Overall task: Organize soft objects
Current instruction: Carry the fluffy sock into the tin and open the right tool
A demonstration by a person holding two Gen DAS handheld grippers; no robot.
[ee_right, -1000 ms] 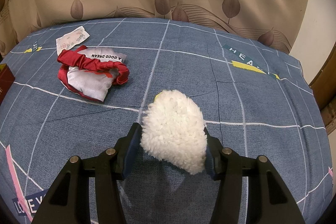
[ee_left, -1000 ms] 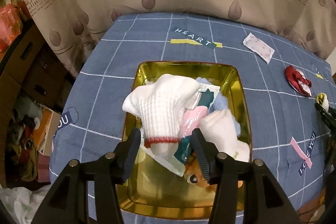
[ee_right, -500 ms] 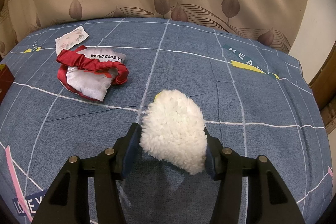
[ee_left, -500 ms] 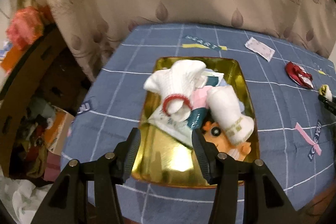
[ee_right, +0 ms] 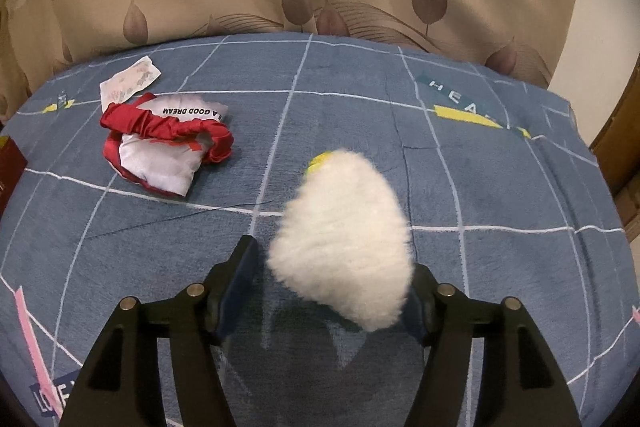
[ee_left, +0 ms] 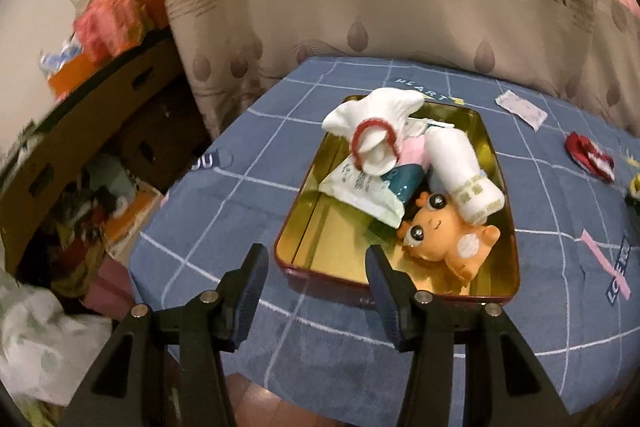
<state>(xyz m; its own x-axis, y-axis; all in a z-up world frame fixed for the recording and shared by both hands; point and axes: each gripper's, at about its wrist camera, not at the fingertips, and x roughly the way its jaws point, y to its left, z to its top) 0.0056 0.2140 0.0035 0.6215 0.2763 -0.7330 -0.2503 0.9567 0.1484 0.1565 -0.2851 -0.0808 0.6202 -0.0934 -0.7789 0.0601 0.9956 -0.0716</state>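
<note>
The right gripper (ee_right: 332,275) points down at a fluffy white plush (ee_right: 342,239) with a yellow tip, which lies on the blue checked cloth (ee_right: 500,267) covering the worktop. Its jaws are opening: a clear gap shows between the left finger and the plush, while the right finger is partly hidden behind the fluff, so the plush sits between the jaws without being pinched. To the left of it, well apart, lies a red scrunchie (ee_right: 168,131) on a white printed pouch (ee_right: 160,163), with a small paper sachet (ee_right: 130,83) beyond. The left gripper (ee_left: 316,283) hangs released and empty near the close edge of a gold tin tray (ee_left: 316,247). In the tray are a white sock with a red cuff (ee_left: 372,127), a rolled white towel (ee_left: 460,167), a tissue packet (ee_left: 360,191) and an orange plush toy (ee_left: 444,235).
</note>
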